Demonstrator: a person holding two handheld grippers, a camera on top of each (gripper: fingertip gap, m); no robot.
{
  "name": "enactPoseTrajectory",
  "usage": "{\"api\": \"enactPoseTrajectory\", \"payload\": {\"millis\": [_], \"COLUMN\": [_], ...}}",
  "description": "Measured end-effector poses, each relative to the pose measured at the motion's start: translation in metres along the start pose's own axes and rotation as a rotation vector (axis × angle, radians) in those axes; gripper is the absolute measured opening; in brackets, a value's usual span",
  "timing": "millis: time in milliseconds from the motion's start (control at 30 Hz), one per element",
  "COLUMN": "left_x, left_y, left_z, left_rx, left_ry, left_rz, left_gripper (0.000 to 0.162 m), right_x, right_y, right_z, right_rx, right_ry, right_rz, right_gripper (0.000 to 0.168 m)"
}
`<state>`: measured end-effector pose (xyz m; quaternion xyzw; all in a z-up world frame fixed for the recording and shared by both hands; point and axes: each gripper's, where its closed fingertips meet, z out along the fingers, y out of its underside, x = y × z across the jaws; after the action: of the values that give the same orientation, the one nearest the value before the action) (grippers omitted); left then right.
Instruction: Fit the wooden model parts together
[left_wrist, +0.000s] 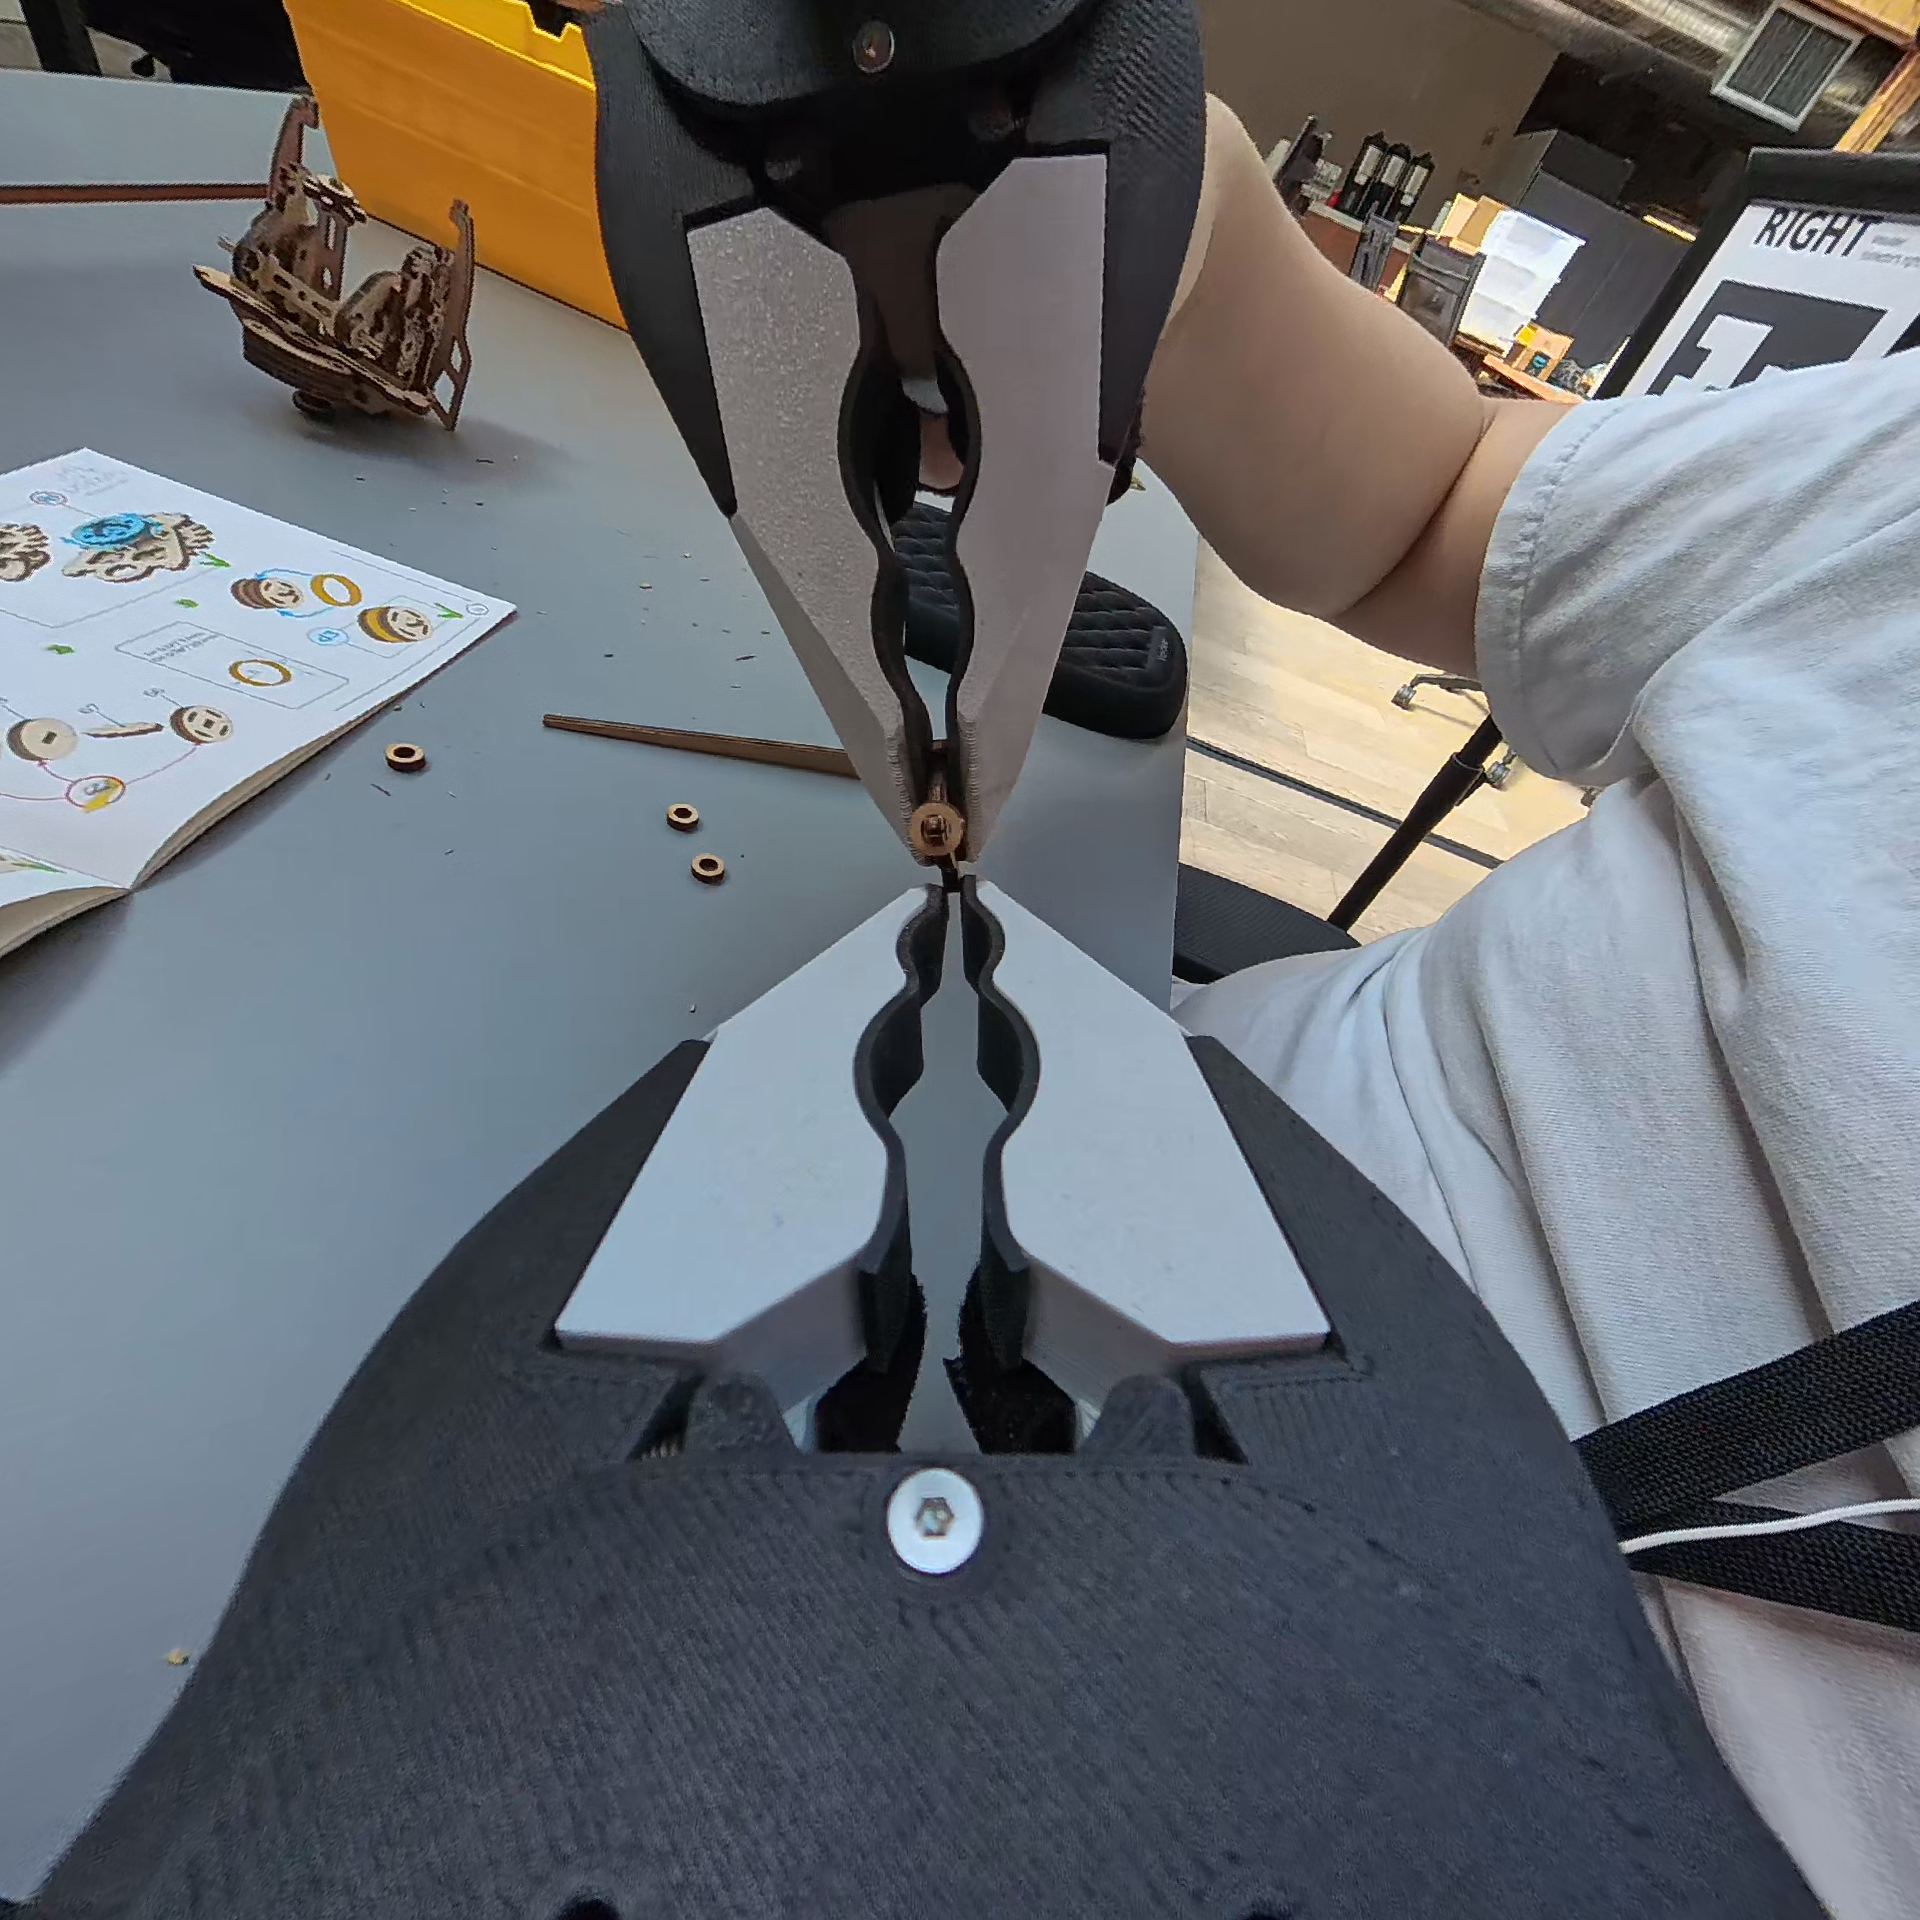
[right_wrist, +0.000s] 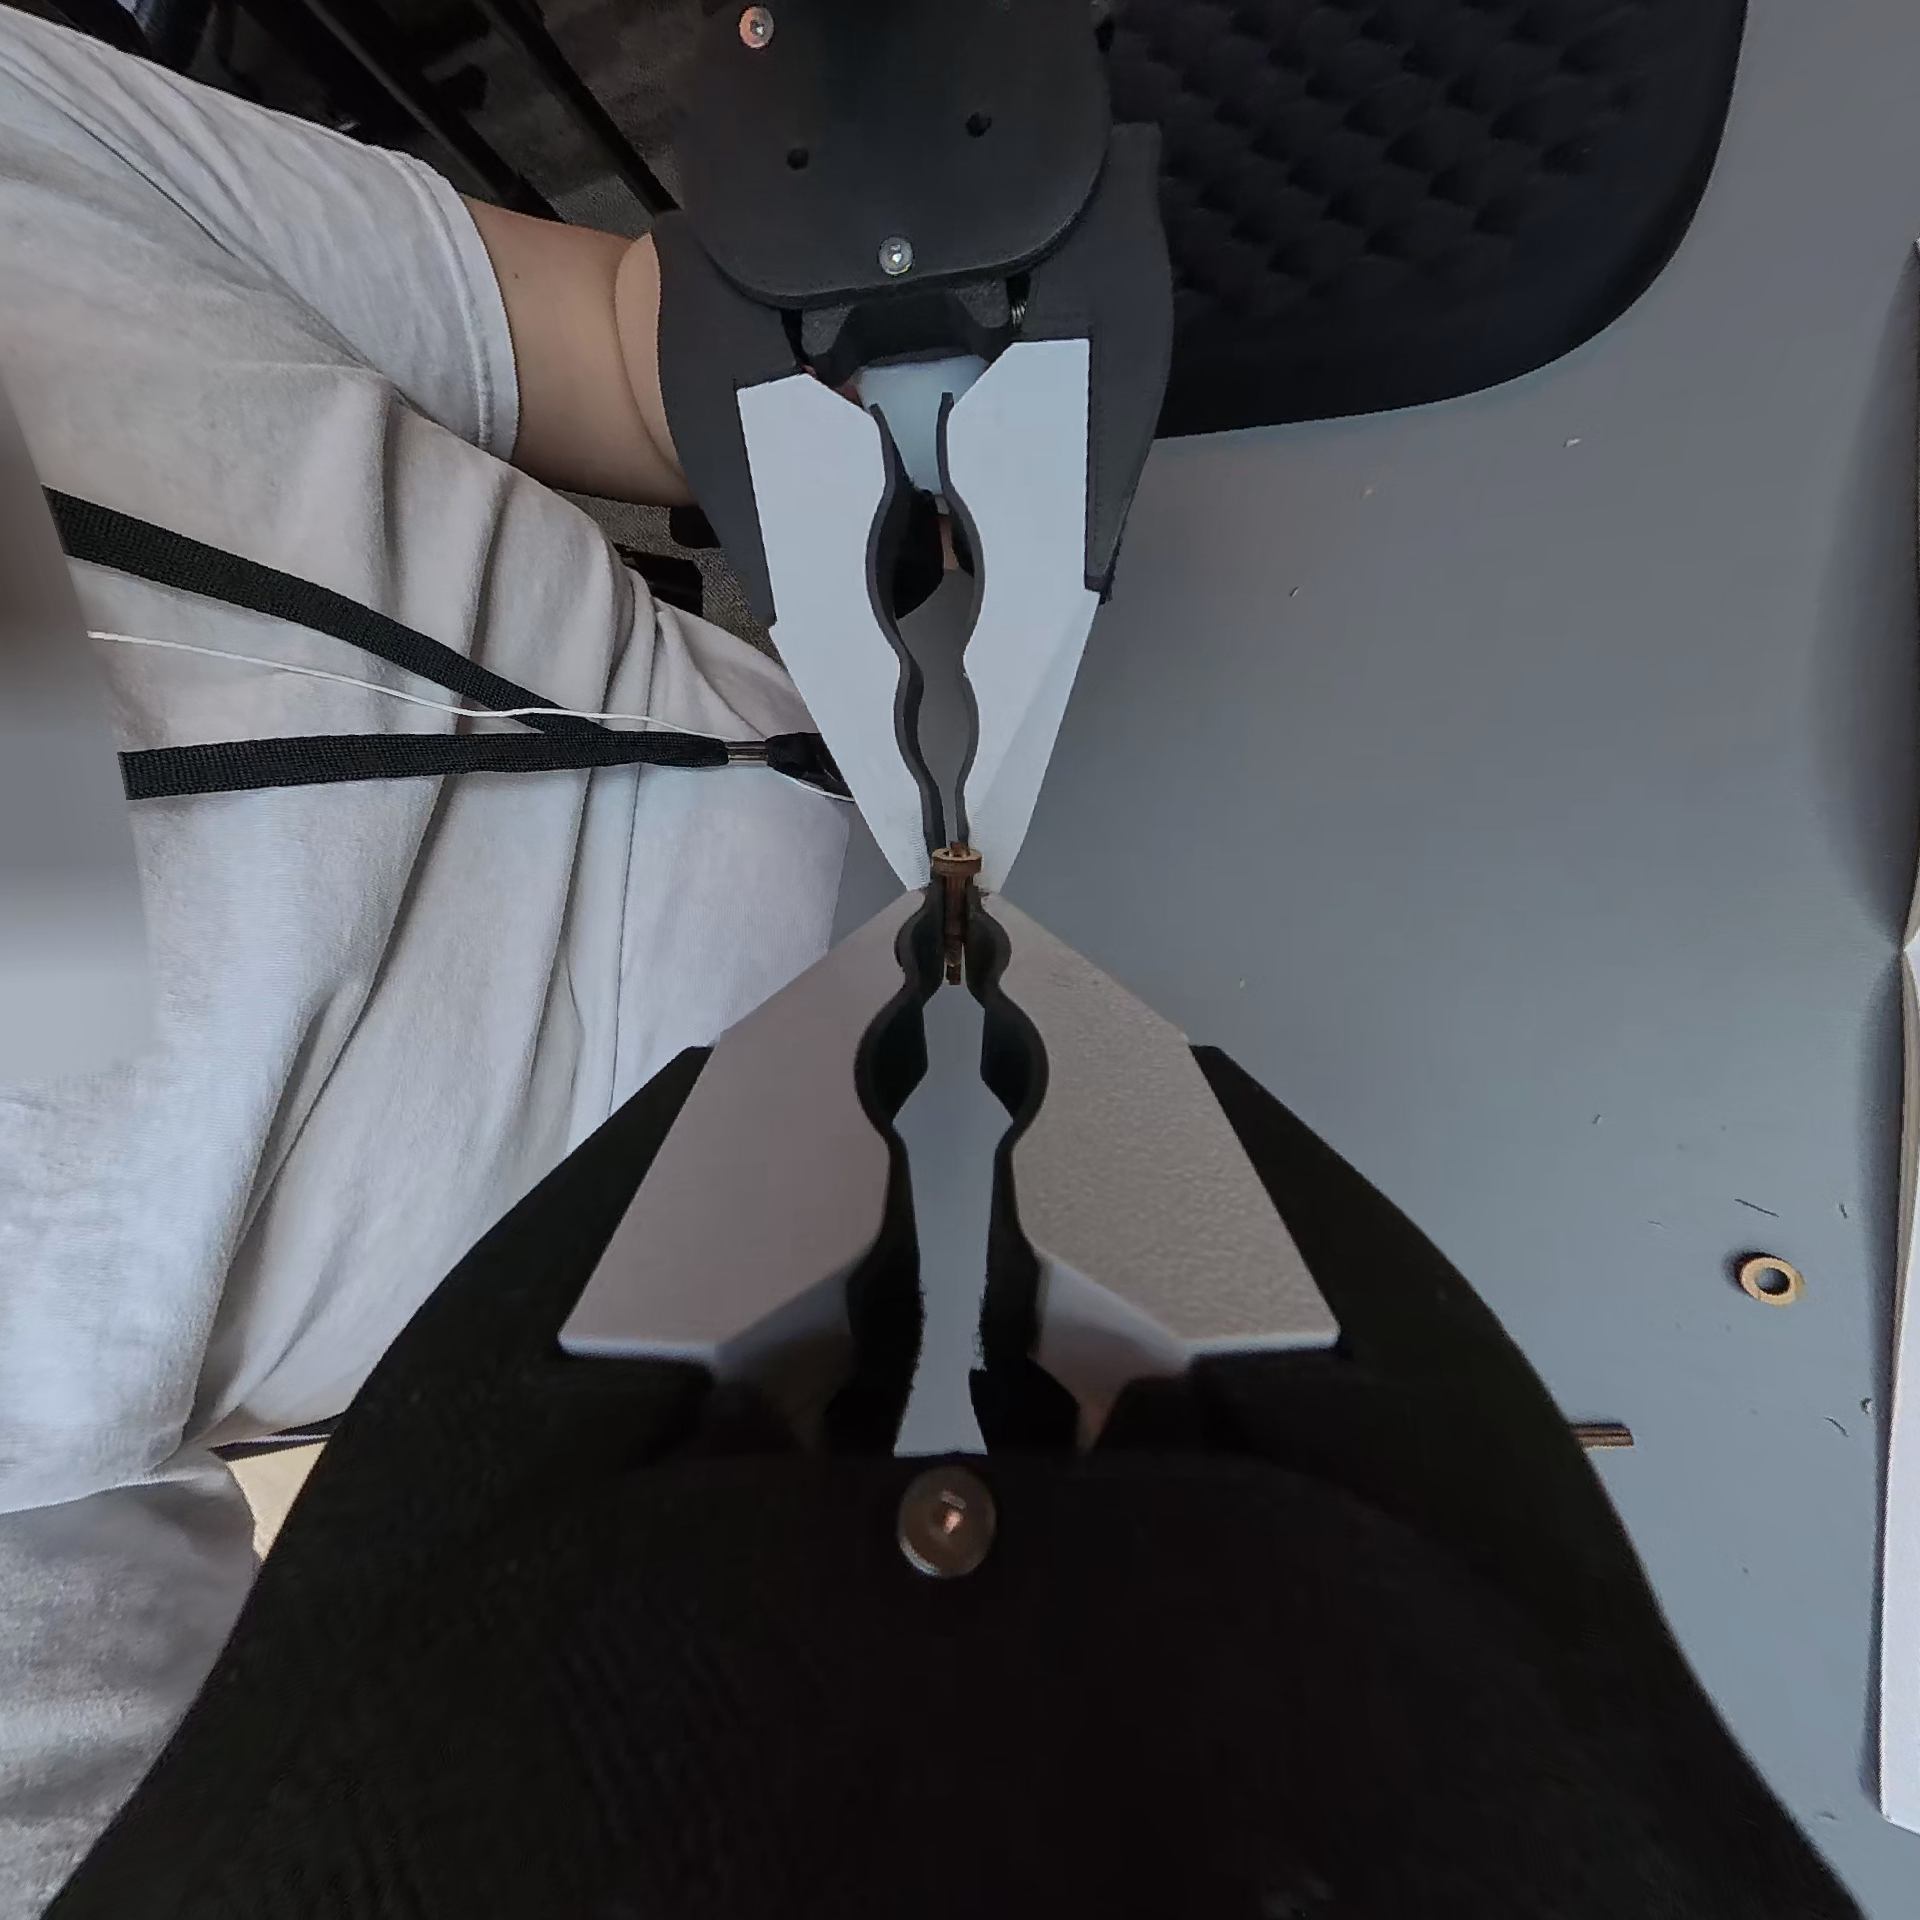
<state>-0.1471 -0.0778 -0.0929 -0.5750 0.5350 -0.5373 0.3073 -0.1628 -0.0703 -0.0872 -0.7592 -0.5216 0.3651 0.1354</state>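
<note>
A thin wooden pin (right_wrist: 951, 940) carries a small wooden ring (right_wrist: 956, 860) and spans the two grippers, which meet tip to tip above the grey table (left_wrist: 312, 1039). My right gripper (right_wrist: 951, 914) is shut on the pin's shaft. My left gripper (left_wrist: 948, 891) is shut, its tips pinching the pin's other end just past the ring (left_wrist: 938, 828). The right gripper (left_wrist: 940, 847) comes down from the top in the left wrist view. The left gripper (right_wrist: 951, 844) comes down from the top in the right wrist view.
A wooden ship model (left_wrist: 343, 291), an open instruction booklet (left_wrist: 208, 644), a long wooden stick (left_wrist: 707, 743) and loose rings (left_wrist: 683, 816) lie on the table to the left. A yellow crate (left_wrist: 457, 135) stands behind. The person's shirt (left_wrist: 1662, 935) is close on the right. Less than 4 cm separates the two grippers' tips.
</note>
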Motion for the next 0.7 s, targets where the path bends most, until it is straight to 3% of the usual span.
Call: {"api": "enactPoseTrajectory", "payload": {"millis": [267, 700], "left_x": [-0.005, -0.005], "left_y": [0.007, 0.011], "left_z": [-0.005, -0.003], "left_rx": [-0.047, -0.070], "left_ry": [-0.009, -0.013], "left_rz": [-0.026, -0.018], "left_gripper": [0.000, 0.000], "right_x": [0.066, 0.077], "right_y": [0.048, 0.072], "right_z": [-0.025, -0.008], "right_rx": [-0.062, -0.195], "right_ry": [0.187, 0.201], "right_rz": [0.167, 0.167], "right_gripper": [0.000, 0.000]}}
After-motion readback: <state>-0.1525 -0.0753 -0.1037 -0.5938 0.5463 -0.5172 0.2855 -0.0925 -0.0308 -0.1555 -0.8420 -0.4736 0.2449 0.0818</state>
